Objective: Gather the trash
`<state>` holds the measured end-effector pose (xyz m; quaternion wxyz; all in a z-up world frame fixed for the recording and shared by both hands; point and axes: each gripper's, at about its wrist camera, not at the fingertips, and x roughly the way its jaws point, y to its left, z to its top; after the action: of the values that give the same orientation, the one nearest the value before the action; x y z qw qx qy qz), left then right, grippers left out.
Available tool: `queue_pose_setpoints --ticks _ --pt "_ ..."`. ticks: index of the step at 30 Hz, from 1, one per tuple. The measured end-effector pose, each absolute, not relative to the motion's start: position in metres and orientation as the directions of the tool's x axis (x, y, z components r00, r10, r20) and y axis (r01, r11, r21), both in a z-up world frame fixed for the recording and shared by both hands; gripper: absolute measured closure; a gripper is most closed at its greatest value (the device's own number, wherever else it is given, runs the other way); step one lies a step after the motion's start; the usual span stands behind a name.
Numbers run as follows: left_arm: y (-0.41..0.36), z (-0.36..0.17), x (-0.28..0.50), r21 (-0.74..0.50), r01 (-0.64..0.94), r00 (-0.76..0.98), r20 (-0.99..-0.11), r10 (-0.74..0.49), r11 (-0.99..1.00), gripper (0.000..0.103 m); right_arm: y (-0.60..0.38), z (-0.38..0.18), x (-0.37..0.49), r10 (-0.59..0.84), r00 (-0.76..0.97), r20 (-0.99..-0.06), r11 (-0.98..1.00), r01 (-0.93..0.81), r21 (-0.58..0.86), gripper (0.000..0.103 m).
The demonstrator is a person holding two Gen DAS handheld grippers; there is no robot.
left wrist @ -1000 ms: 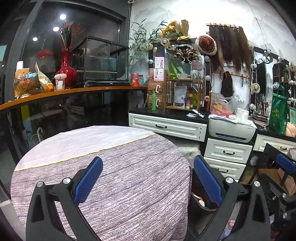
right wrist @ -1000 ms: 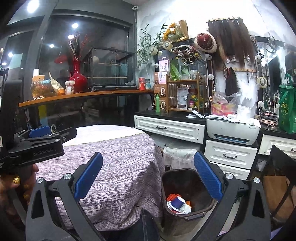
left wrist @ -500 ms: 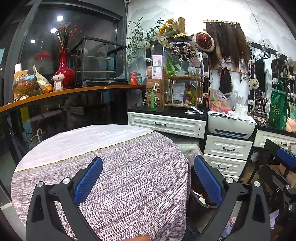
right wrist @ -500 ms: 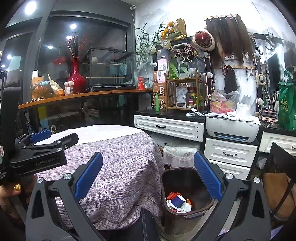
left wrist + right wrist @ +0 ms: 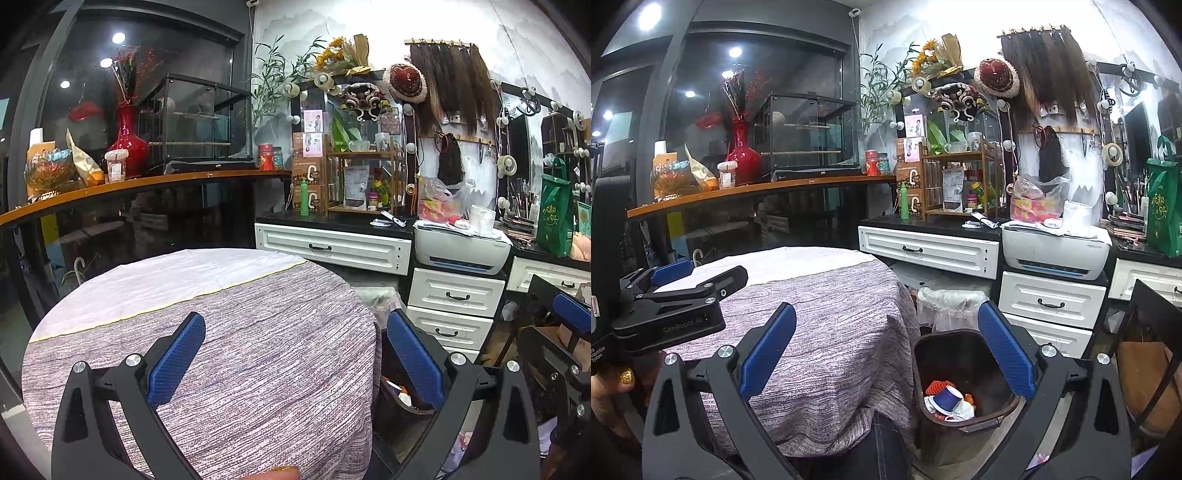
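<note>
Grey-clothed round table (image 5: 258,350) beside trash bin (image 5: 964,369).

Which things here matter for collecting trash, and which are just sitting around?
For the job: brown trash bin beside the round table, holding a blue paper cup and other scraps; left gripper and right gripper, both open and empty.

Just around: red vase, printer, green bag, white-lined bin.
</note>
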<state>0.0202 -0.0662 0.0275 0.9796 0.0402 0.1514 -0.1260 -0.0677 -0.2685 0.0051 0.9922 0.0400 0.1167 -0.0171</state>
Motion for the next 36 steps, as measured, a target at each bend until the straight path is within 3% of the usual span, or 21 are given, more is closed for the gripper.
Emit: queue_pose_setpoints --ticks 36 --pt "-0.0684 0.0219 0.0200 0.039 0.282 0.914 -0.317 -0.255 0.959 0.005 -0.2687 -0.0035 -0.0662 -0.039 0.967 -0.251 0.994 0.063 0.086 0.006"
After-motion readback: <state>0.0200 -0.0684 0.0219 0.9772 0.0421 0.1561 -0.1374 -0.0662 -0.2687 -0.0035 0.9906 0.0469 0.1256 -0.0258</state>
